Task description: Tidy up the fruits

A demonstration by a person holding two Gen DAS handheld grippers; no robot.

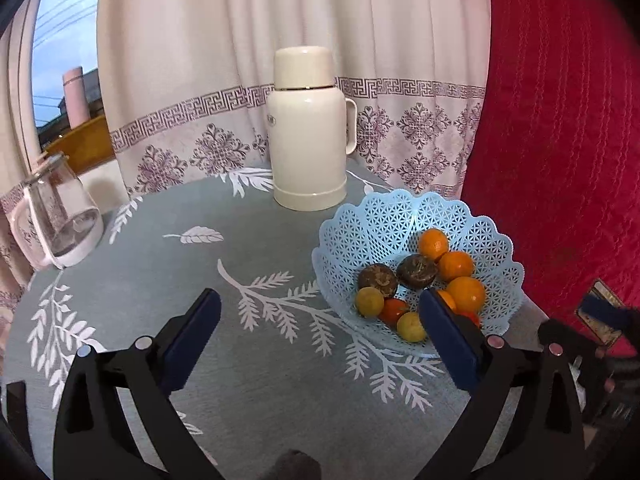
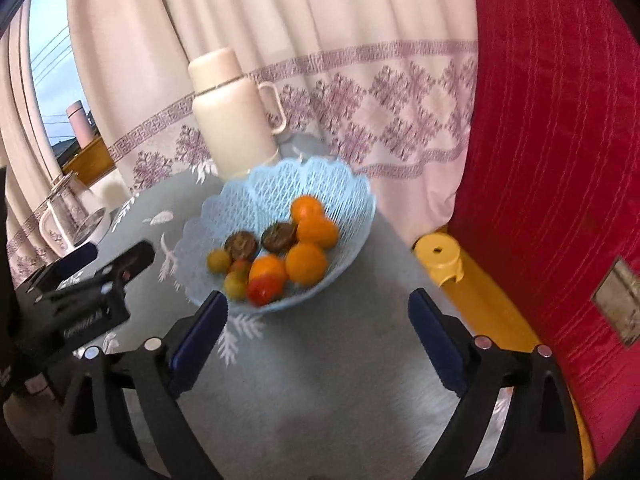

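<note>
A light blue lattice basket (image 1: pixel 376 224) (image 2: pixel 276 184) stands on the round grey table and holds several oranges (image 1: pixel 465 293) (image 2: pixel 306 263), two dark brown fruits (image 1: pixel 377 277) (image 2: pixel 240 245), small yellow fruits (image 1: pixel 369 301) (image 2: pixel 218 260) and a red one (image 2: pixel 264 289). My left gripper (image 1: pixel 320 312) is open and empty above the table, its right finger (image 1: pixel 448 340) in front of the basket's near rim. My right gripper (image 2: pixel 318 312) is open and empty just in front of the basket. The left gripper also shows in the right wrist view (image 2: pixel 116 260).
A cream thermos jug (image 1: pixel 308 132) (image 2: pixel 232 116) stands behind the basket. A glass pitcher (image 1: pixel 56 216) (image 2: pixel 70 216) sits at the table's left edge. A yellow stool (image 2: pixel 440 260) stands to the right below the table. A red cloth (image 1: pixel 560 120) and curtains surround the table.
</note>
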